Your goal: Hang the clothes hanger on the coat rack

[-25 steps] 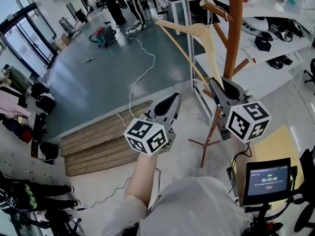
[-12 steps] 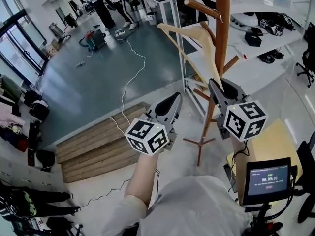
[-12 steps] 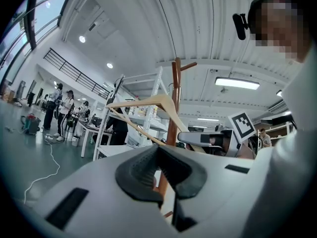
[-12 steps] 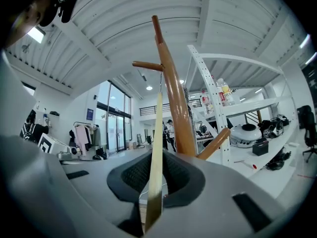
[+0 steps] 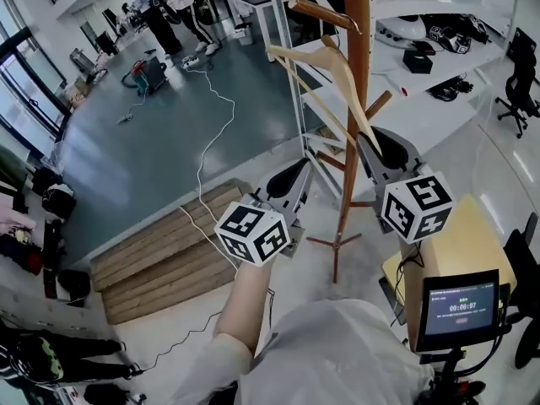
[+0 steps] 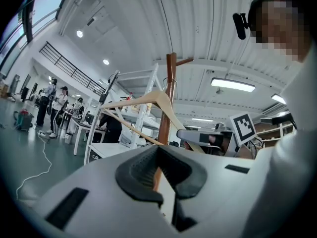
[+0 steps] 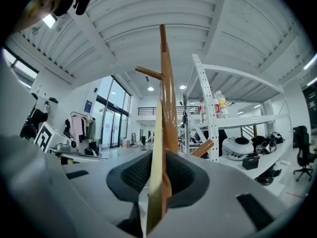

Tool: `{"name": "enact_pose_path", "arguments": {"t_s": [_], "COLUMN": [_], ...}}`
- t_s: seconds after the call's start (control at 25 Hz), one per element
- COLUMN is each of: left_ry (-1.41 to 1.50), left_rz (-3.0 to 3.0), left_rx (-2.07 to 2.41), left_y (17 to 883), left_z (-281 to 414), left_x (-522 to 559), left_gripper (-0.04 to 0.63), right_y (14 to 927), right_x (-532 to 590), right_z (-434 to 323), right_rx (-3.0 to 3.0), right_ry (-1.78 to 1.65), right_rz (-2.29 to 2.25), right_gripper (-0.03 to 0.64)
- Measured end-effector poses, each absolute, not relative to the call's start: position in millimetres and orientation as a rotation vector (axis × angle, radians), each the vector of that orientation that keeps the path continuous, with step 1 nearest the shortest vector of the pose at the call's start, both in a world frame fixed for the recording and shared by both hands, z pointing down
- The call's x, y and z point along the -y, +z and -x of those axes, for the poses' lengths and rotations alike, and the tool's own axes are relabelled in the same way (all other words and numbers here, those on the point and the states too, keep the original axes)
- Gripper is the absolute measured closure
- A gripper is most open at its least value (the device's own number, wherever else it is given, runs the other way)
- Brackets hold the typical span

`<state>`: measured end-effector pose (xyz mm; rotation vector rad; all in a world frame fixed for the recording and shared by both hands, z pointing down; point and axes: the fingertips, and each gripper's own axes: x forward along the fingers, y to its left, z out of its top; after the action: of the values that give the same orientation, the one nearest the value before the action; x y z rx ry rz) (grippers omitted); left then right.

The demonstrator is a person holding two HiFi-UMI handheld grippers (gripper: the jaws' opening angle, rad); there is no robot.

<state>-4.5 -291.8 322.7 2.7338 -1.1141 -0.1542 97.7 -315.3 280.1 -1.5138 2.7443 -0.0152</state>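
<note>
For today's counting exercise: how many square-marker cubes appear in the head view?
2. The left cube sits on the left hand-held gripper, low centre. The right cube sits on the right hand-held gripper, beside the coat rack pole. None seems hidden.

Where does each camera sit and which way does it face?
Head view: on the person's head, looking steeply down at the coat rack and hanger; left gripper, right gripper, forearm and torso show.
Left gripper view: on the left gripper, looking up past its empty jaws at coat rack and hanger.
Right gripper view: on the right gripper, looking up the coat rack; jaws grip the hanger.
Shared: all see coat rack and hanger.
</note>
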Motion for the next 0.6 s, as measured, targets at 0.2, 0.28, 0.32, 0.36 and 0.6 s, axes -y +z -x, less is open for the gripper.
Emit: {"name": "enact_pose_path", "arguments": {"t_s": [0.2, 0.28, 0.32, 0.36, 0.6], "left_ry": [-0.153, -0.151, -0.15, -0.149, -0.147], "left_rz": [-2.752, -2.756, -2.759, -2.762, -2.78], "left_rx": [1.068, 1.051, 1.044, 1.038, 0.997], "left_y": [328, 328, 327, 326, 322], "left_z": [-11, -16, -18, -20, -34], "left_x": [295, 295, 294, 293, 291], "left_gripper": [0.589, 0.589, 0.589, 0.589, 0.589], "right_y": [278, 277, 275, 274, 267], "right_x": [312, 309, 307, 304, 294], "right_z": [-103, -106, -108, -111, -131], "right_rx": [-2.725, -2.718, -2.715, -2.709, -2.662], "right_ry": [0.036, 0.06, 0.068, 0.069, 0.049], "right_rz": [1.469, 1.464, 1.468, 1.473, 1.486], "right_gripper": [0.551, 0.497, 0.497, 0.497, 0.497]}}
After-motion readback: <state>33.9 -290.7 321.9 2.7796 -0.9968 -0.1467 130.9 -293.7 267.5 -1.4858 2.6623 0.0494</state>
